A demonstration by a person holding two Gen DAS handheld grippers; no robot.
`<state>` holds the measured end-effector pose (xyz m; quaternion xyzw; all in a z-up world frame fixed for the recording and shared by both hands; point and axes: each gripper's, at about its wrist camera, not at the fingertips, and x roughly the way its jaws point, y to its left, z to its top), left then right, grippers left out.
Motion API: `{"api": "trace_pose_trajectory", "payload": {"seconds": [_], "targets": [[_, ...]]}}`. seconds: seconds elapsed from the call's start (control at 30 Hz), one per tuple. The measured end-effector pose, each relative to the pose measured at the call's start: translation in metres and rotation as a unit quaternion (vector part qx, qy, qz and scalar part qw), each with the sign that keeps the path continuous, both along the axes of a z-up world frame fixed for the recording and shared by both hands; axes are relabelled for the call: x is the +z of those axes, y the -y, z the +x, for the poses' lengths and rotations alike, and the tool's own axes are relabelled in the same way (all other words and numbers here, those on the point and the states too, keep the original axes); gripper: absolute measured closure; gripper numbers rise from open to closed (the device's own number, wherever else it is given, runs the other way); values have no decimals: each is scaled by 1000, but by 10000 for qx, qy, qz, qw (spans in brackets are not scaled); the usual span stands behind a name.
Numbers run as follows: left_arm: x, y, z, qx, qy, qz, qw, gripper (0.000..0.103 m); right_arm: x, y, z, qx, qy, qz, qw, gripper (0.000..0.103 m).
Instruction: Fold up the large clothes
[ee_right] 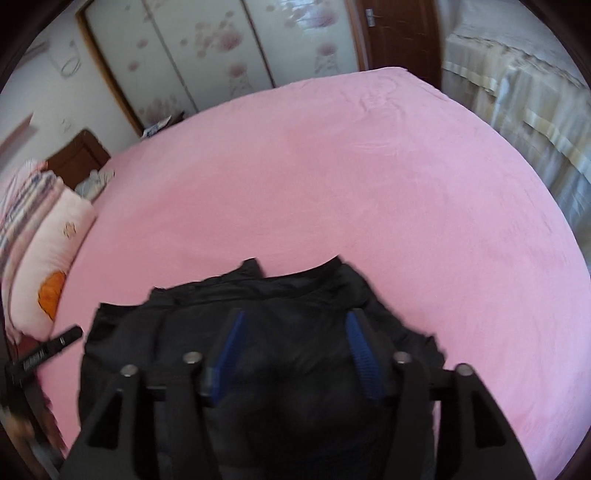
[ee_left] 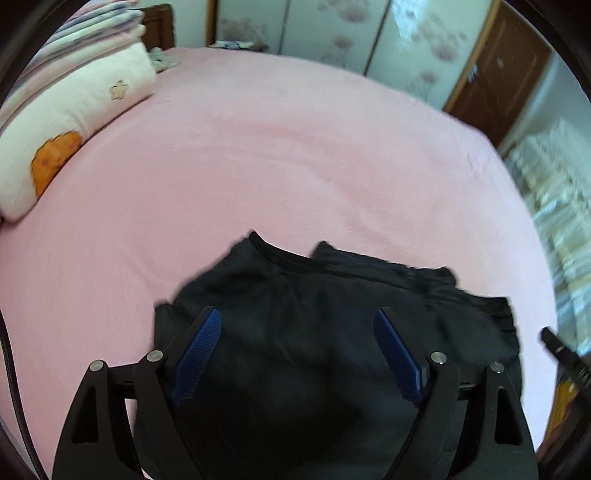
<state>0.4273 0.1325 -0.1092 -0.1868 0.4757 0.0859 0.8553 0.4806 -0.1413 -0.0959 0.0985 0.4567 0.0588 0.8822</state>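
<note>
Beyond bed [ee_right: 332,166], door handle [ee_right: 370,16]

No legible text, label, brand, number or sign on anything in either view.

We see the garment [ee_left: 332,332] on the bed [ee_left: 295,166] at its near edge, pillow [ee_left: 66,122] on the bed's left side, wardrobe [ee_left: 332,29] behind the bed, door [ee_left: 498,74] right of it.

Pink-sheeted bed [ee_left: 295,147], floral sliding wardrobe doors [ee_right: 207,48], brown wooden door [ee_left: 498,74], daylight
</note>
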Motion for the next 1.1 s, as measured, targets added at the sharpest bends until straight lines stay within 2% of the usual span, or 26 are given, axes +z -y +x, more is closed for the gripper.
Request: {"api": "trace_pose_trajectory", "payload": {"seconds": [0.1, 0.2, 0.27, 0.37, 0.43, 0.5, 0.6, 0.77, 0.97, 1.1], "targets": [[0, 30, -21, 188, 228, 0, 9996, 19, -1, -24, -30, 103, 323, -97, 9994, 44], [-9, 53, -24, 122, 198, 192, 9995, 19, -12, -47, -46, 250, 411, -513, 9975, 44], [-13, 66, -28, 38, 206, 280, 9994, 19, -17, -56, -51, 240, 495, -610, 9966, 44], [-23, 74, -29, 63, 341, 639, 9974, 19, -25, -72, -60, 317, 657, -736, 9946, 44], [-33, 74, -29, 120, 325, 876, 9956, 19, -34, -78, -60, 382, 696, -856, 9932, 53], [-41, 68, -27, 224, 290, 929, 9950, 19, -42, -82, -59, 381, 742, -926, 9922, 58], [-58, 58, -22, 357, 216, 949, 9946, 19, -57, -88, -56, 419, 789, -1110, 9898, 58], [-80, 56, -9, 280, 25, 1127, 9932, 8, -93, -95, -49, 628, 674, -1507, 9843, 58], [-92, 44, 1, 7, 2, 1382, 9904, 2, -99, -91, -42, 720, 617, -1646, 9818, 60], [-92, 25, -1, -57, 60, 1547, 9879, 2, -99, -63, -38, 448, 654, -1784, 9808, 60]]}}
